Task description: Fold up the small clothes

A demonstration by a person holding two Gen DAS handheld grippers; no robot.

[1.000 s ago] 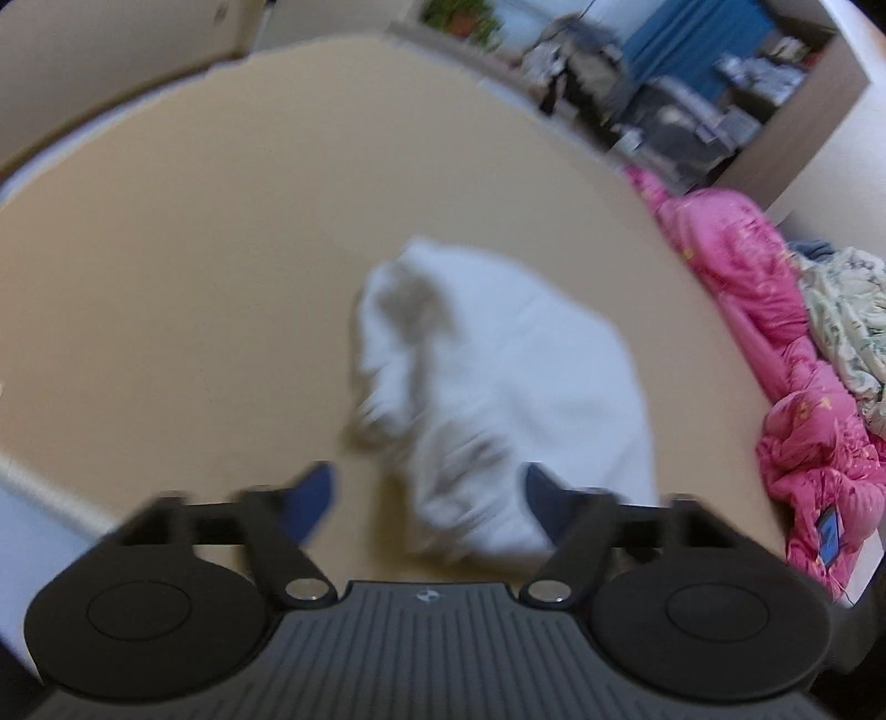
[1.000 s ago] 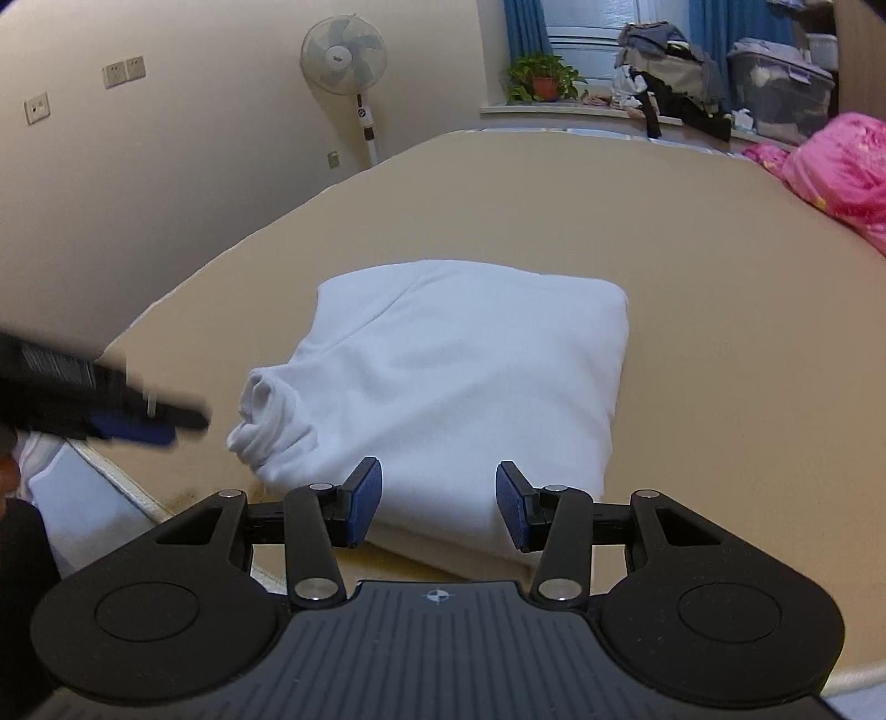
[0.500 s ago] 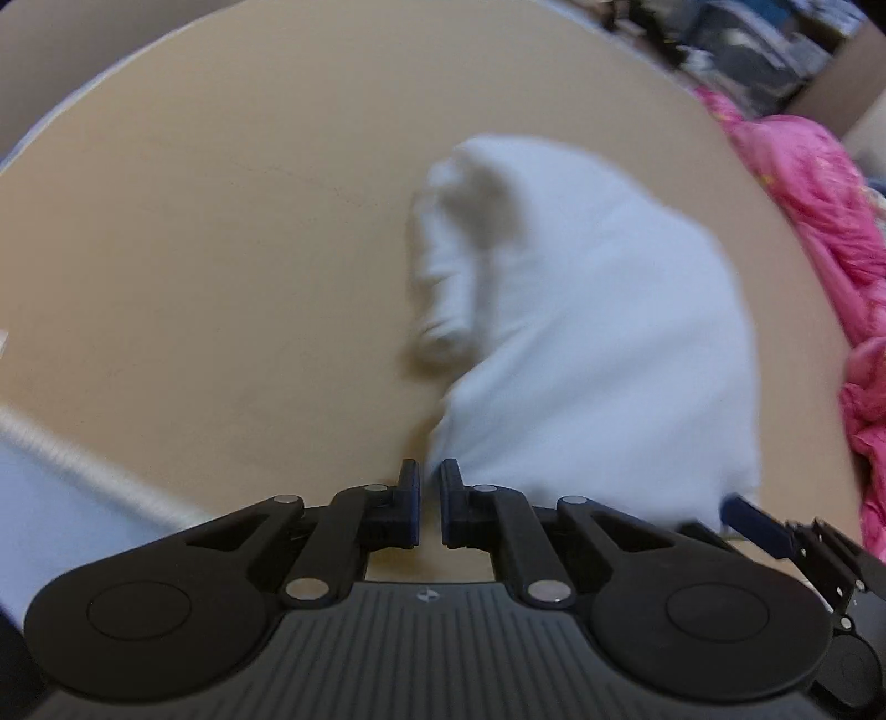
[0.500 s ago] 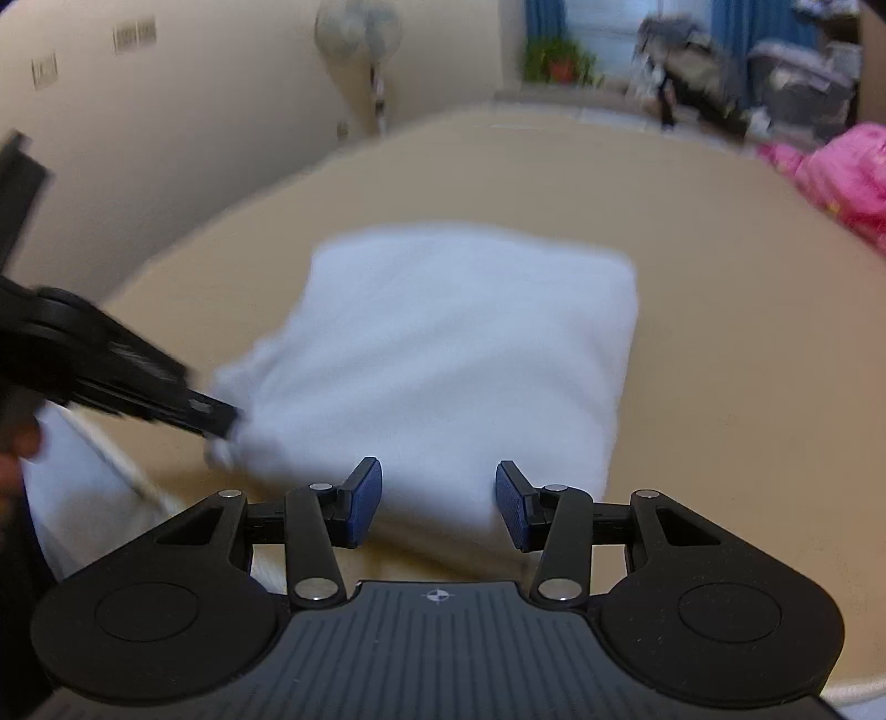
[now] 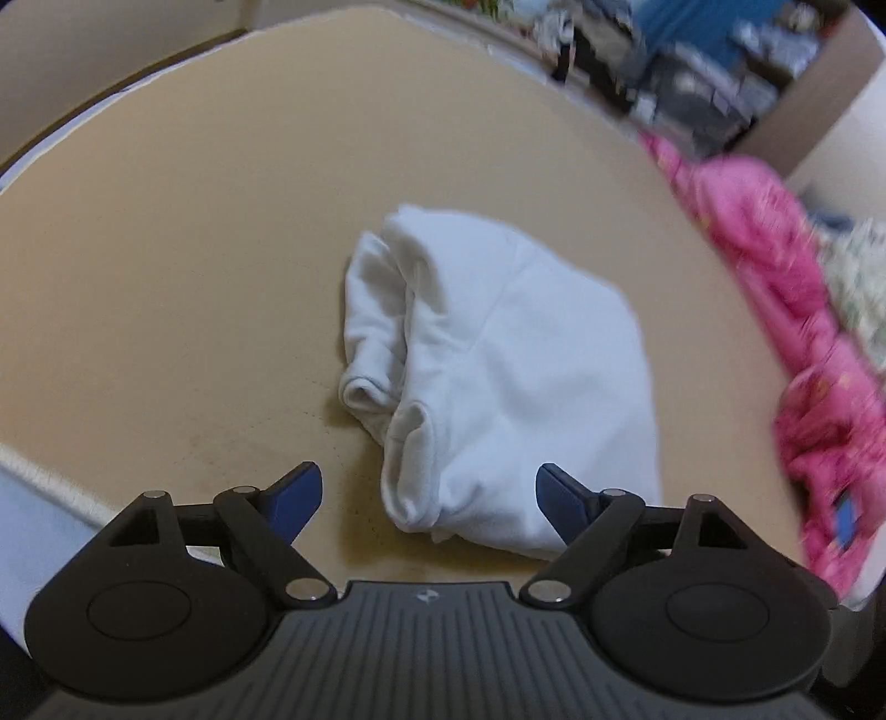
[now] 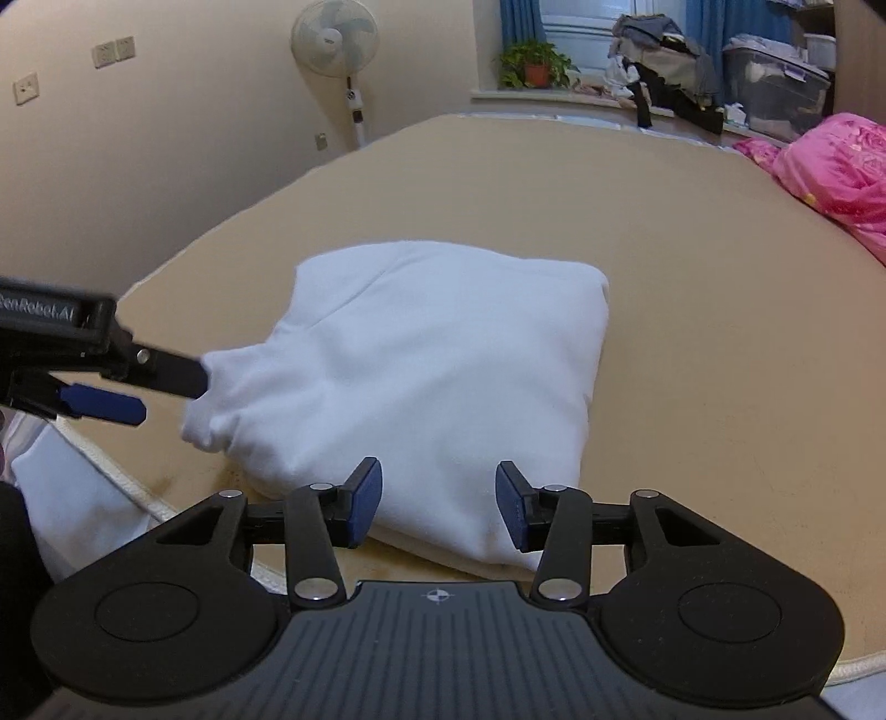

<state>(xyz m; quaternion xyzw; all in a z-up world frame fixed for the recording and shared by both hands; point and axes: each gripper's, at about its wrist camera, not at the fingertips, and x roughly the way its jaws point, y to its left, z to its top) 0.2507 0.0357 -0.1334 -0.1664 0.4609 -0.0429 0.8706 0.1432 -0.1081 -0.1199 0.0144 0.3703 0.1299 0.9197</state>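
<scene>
A white garment (image 5: 498, 376) lies folded into a thick bundle on the tan bed (image 5: 166, 277); it also shows in the right wrist view (image 6: 432, 365). My left gripper (image 5: 429, 493) is open, its jaws on either side of the bundle's near left corner. From the right wrist view the left gripper (image 6: 166, 390) sits at the garment's bunched left end. My right gripper (image 6: 437, 501) is open and empty, its jaws astride the garment's near edge.
A pink quilt (image 5: 775, 288) is heaped along the bed's right side, also seen in the right wrist view (image 6: 830, 166). The bed's front edge (image 6: 111, 476) runs just left of the garment. A fan (image 6: 335, 33), a potted plant (image 6: 531, 61) and storage boxes stand beyond the bed.
My left gripper was open, shut half a second ago at the garment's corner, and is open again now. The garment's left end is more bunched. The right gripper stayed put.
</scene>
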